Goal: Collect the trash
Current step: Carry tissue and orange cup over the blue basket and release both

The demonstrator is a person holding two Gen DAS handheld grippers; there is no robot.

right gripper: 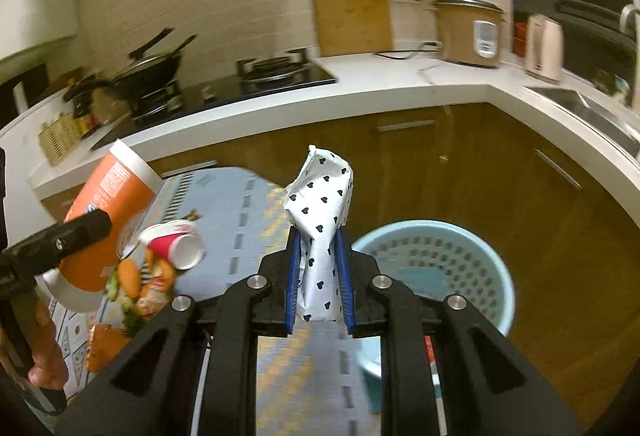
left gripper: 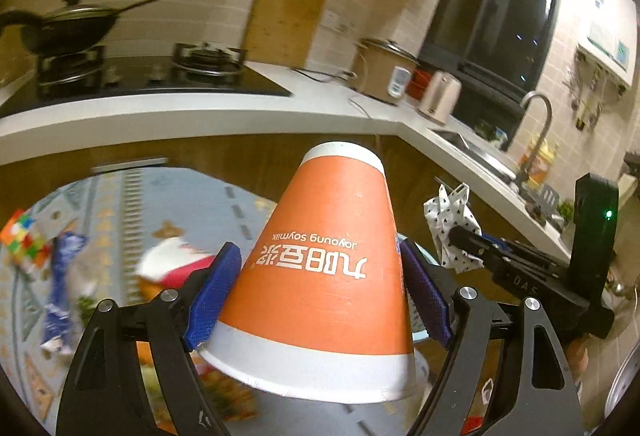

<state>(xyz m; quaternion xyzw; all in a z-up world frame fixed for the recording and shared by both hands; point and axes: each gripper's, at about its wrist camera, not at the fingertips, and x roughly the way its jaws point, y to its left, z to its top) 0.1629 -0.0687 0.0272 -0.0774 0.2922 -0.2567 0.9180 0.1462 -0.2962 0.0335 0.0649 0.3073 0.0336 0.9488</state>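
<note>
My left gripper (left gripper: pixel 320 280) is shut on a big orange and white paper cup (left gripper: pixel 324 268), held upside down with its blue pads on both sides. The same orange cup (right gripper: pixel 104 220) shows at the left of the right wrist view, with the left gripper's finger (right gripper: pixel 60 240) across it. My right gripper (right gripper: pixel 320 276) is shut on a crumpled white wrapper with black hearts (right gripper: pixel 322 216), which sticks up between its blue pads; the heart wrapper (left gripper: pixel 452 228) also appears at the right of the left wrist view. A light blue perforated basket (right gripper: pixel 436 260) stands on the floor just right of the right gripper.
On the patterned blue mat (right gripper: pixel 232 212) lie a small red and white cup (right gripper: pixel 176 244), food scraps (right gripper: pixel 140 292), a blue wrapper (left gripper: pixel 60 284) and a colourful cube (left gripper: pixel 26 240). A white counter (right gripper: pixel 360 92) with stove, wok, rice cooker and sink runs behind, over wooden cabinets.
</note>
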